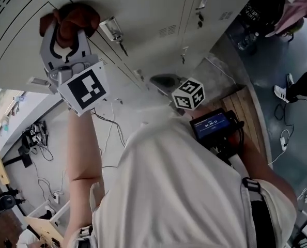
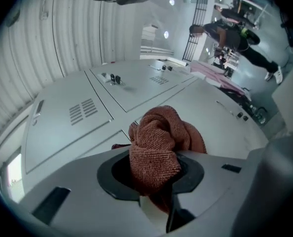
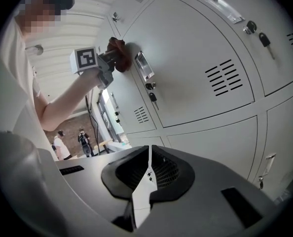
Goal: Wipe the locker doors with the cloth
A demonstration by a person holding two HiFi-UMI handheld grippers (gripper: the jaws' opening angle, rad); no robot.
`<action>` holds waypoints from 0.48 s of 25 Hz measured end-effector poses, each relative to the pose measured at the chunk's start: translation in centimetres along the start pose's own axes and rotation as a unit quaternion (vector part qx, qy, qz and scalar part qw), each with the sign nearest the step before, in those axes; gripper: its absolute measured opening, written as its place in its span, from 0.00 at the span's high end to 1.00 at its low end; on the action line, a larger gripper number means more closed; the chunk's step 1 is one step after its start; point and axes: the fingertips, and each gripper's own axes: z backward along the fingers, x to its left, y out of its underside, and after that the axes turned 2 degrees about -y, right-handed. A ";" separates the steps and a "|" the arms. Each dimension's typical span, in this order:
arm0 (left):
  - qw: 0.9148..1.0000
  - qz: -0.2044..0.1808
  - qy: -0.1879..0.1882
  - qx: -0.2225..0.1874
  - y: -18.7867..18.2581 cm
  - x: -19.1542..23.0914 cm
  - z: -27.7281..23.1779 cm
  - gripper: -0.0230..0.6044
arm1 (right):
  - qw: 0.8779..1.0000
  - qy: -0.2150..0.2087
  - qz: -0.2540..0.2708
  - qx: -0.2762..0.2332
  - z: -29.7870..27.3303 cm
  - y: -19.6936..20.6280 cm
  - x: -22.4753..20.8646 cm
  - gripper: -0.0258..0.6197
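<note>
Cloth point(image 2: 159, 132), pinched in the closed left claw point(image 2: 154, 179), presses the locker door point(image 3: 201, 73) just left of its handle point(image 3: 142, 65), most of the door lying rightward; right claw point(image 3: 147, 174) closed, empty, well apart.

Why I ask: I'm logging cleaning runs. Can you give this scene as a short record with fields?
left gripper: shut on the cloth, raised to a locker door
right gripper: shut, empty, off the lockers
cloth: reddish-brown, bunched, seemingly pressed on the door beside its latch plate
doors: grey, vented, closed
keys: hanging from that door's lock
</note>
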 end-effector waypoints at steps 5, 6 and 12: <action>0.984 0.126 0.104 0.071 4.8 -4.8 2.7 0.78 | 0.999 -0.045 0.027 0.006 -1.0 -0.4 1.3 0.91; 0.980 0.150 0.104 0.079 5.6 -5.0 3.6 0.78 | 0.998 -0.056 0.032 0.005 -1.0 -0.5 1.7 0.91; 0.953 0.266 0.087 0.116 10.1 -5.7 10.0 0.78 | 0.992 -0.110 0.058 -0.010 -1.4 -1.7 3.6 0.92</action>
